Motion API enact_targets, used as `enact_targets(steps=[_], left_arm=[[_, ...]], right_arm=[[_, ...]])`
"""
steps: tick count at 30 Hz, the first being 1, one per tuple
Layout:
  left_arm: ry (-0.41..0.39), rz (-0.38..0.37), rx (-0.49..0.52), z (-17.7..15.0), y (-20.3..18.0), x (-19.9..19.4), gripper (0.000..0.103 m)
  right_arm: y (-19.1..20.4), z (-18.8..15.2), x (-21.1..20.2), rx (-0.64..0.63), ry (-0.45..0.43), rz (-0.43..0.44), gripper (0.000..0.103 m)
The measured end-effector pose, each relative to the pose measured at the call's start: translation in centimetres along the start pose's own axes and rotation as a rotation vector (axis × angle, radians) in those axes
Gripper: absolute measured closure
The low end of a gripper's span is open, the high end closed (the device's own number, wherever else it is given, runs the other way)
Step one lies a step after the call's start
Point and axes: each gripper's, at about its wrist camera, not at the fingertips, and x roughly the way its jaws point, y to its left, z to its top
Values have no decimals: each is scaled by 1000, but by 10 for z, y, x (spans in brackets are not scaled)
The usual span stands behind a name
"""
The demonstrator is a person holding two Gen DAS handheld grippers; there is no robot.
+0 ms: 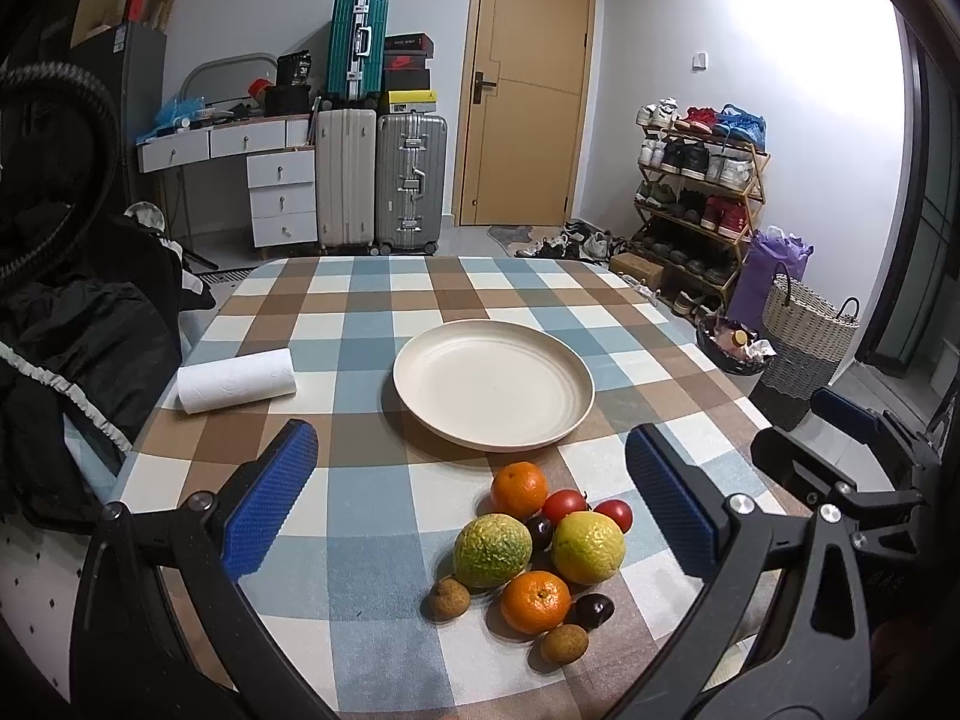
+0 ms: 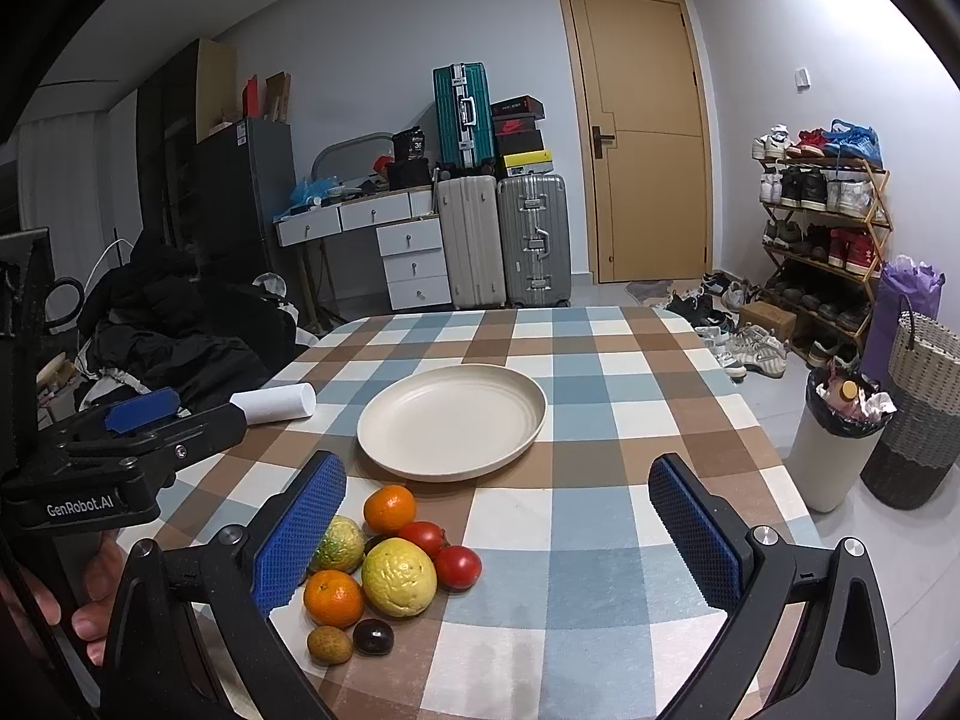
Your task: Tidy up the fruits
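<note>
left gripper (image 1: 471,489) apart, empty | right gripper (image 2: 498,531) apart, empty | fruits (image 1: 531,558) heaped at checked table's (image 1: 360,300) near edge | empty plate (image 1: 493,384) mid-table | paper roll (image 1: 237,380) left edge | suitcases (image 1: 381,180), door (image 1: 528,84), shoe rack (image 1: 696,198) behind

Both wrist views sit low at the near table edge facing the door (image 1: 528,84) across the plate (image 1: 493,384), left one nearer and straight behind the fruit pile (image 1: 534,558), right one offset rightward, sharing plate (image 2: 451,420), pile (image 2: 390,570) and back wall
</note>
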Motion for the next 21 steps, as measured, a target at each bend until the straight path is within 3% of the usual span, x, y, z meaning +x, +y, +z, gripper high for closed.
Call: enact_targets(steps=[21], left_arm=[[35,-48,-19,-5,7,10,0]], right_arm=[[4,-2,1,-8,12,8,0]])
